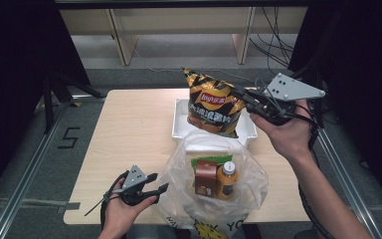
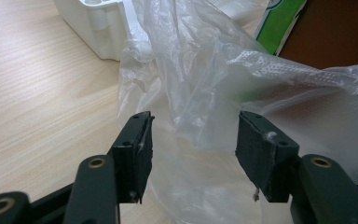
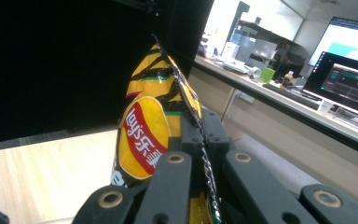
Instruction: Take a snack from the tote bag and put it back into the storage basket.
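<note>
Right hand: your right hand (image 1: 287, 130) is raised above the far right part of the table (image 1: 129, 134), forearm coming in from the near right corner, palm turned toward the left.
Right gripper: your right gripper (image 1: 242, 95) points left and lies roughly level; its jaws are clamped tight on the crimped side seam of the chip bag (image 1: 213, 103). The right gripper view shows the two jaws pressed together with the seam (image 3: 200, 140) running between them.
Chip bag: yellow and black, with a red logo; it hangs upright in the air over the white tray (image 1: 181, 122), apart from it, just beyond the plastic bag (image 1: 214, 199).
Left hand: your left hand (image 1: 122, 211) sits low at the near left edge of the table, wrist bent so the gripper points right.
Left gripper: your left gripper (image 1: 160, 183) has its jaws spread wide, right at the left side of the plastic bag. In the left gripper view, the clear film (image 2: 200, 112) bulges between the two pads (image 2: 256, 149); whether either pad touches it, I cannot tell.
Plastic bag: clear, standing open at the near middle of the table, just on the near side of the tray.
Inside the bag: a brown carton (image 1: 205, 178) and an orange bottle (image 1: 227, 179) stand side by side.
</note>
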### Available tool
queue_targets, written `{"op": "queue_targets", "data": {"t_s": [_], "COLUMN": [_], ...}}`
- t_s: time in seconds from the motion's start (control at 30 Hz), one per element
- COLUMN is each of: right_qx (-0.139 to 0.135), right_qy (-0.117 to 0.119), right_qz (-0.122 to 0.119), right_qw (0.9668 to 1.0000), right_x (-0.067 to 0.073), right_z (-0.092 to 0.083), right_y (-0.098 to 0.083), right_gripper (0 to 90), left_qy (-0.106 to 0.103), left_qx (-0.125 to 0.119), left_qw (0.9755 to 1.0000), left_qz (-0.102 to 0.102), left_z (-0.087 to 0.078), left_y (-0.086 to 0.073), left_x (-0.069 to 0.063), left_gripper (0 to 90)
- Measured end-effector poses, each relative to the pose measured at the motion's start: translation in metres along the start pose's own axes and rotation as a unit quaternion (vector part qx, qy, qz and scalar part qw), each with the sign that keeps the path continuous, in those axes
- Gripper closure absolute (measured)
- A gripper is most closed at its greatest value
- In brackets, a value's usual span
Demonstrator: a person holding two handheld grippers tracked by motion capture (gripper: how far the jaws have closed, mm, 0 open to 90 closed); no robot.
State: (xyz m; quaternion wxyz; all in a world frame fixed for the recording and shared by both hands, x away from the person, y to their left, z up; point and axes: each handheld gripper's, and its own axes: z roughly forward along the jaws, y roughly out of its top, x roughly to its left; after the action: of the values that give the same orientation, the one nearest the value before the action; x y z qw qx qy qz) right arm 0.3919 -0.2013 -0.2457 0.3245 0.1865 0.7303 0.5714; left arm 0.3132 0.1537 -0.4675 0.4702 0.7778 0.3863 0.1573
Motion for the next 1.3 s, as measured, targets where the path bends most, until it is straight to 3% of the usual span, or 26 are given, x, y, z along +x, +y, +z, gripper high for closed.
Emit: {"op": "queue_targets", "data": {"t_s": [0.1, 0.17, 0.57, 0.6, 0.7, 0.73, 0.77, 0.9, 1.0, 1.03, 1.13, 1.2, 1.23, 1.27, 1.3], "right_qx": [-0.002, -0.003, 0.006, 0.012, 0.013, 0.015, 0.014, 0.018, 0.025, 0.025, 0.027, 0.025, 0.031, 0.032, 0.032], "right_qy": [-0.008, -0.011, -0.019, -0.017, -0.024, -0.027, -0.031, -0.035, -0.032, -0.032, -0.037, -0.033, -0.036, -0.031, -0.031], "right_qz": [0.015, 0.003, 0.024, 0.022, 0.022, 0.028, 0.019, 0.027, 0.030, 0.021, 0.030, 0.023, 0.041, 0.031, 0.031], "right_qw": [0.9999, 0.9999, 0.9995, 0.9995, 0.9994, 0.9991, 0.9992, 0.9989, 0.9987, 0.9990, 0.9985, 0.9989, 0.9980, 0.9985, 0.9985], "right_x": [-0.004, -0.009, -0.022, -0.024, -0.028, -0.029, -0.031, -0.035, -0.038, -0.040, -0.042, -0.044, -0.044, -0.046, -0.046], "right_z": [0.001, 0.002, 0.014, 0.016, 0.020, 0.021, 0.022, 0.027, 0.030, 0.032, 0.035, 0.036, 0.037, 0.038, 0.038], "right_y": [0.001, 0.001, -0.002, -0.003, -0.005, -0.006, -0.006, -0.010, -0.013, -0.014, -0.017, -0.018, -0.018, -0.019, -0.019], "right_gripper": [90.0, 90.0, 90.0, 90.0, 90.0, 90.0, 90.0, 90.0, 90.0, 90.0, 90.0, 90.0, 90.0, 90.0, 90.0], "left_qy": [-0.001, -0.001, -0.002, -0.002, -0.003, -0.003, -0.002, -0.006, -0.005, -0.004, -0.005, -0.006, -0.006, -0.005, -0.005], "left_qx": [0.001, 0.001, -0.001, -0.002, -0.002, -0.001, -0.002, 0.001, 0.001, 0.001, 0.001, 0.002, 0.002, 0.002, 0.002], "left_qw": [1.0000, 1.0000, 1.0000, 1.0000, 1.0000, 1.0000, 1.0000, 1.0000, 1.0000, 1.0000, 1.0000, 0.9999, 1.0000, 1.0000, 1.0000], "left_qz": [0.002, 0.009, 0.007, -0.004, -0.004, 0.007, -0.003, 0.007, 0.002, -0.003, -0.004, 0.008, 0.007, -0.005, 0.003], "left_z": [0.000, 0.000, 0.001, 0.001, 0.001, 0.001, 0.001, 0.001, 0.001, 0.001, 0.001, 0.001, 0.001, 0.001, 0.001], "left_y": [0.000, 0.000, 0.000, -0.001, -0.001, 0.000, -0.001, -0.001, -0.001, -0.001, -0.002, -0.001, -0.001, -0.002, -0.001], "left_x": [0.000, 0.001, 0.002, 0.001, 0.001, 0.002, 0.001, 0.002, 0.002, 0.002, 0.001, 0.003, 0.003, 0.001, 0.002], "left_gripper": [45.1, 45.1, 45.1, 45.1, 45.1, 45.1, 45.1, 45.1, 45.1, 45.1, 45.1, 45.1, 45.1, 45.1, 45.1]}}
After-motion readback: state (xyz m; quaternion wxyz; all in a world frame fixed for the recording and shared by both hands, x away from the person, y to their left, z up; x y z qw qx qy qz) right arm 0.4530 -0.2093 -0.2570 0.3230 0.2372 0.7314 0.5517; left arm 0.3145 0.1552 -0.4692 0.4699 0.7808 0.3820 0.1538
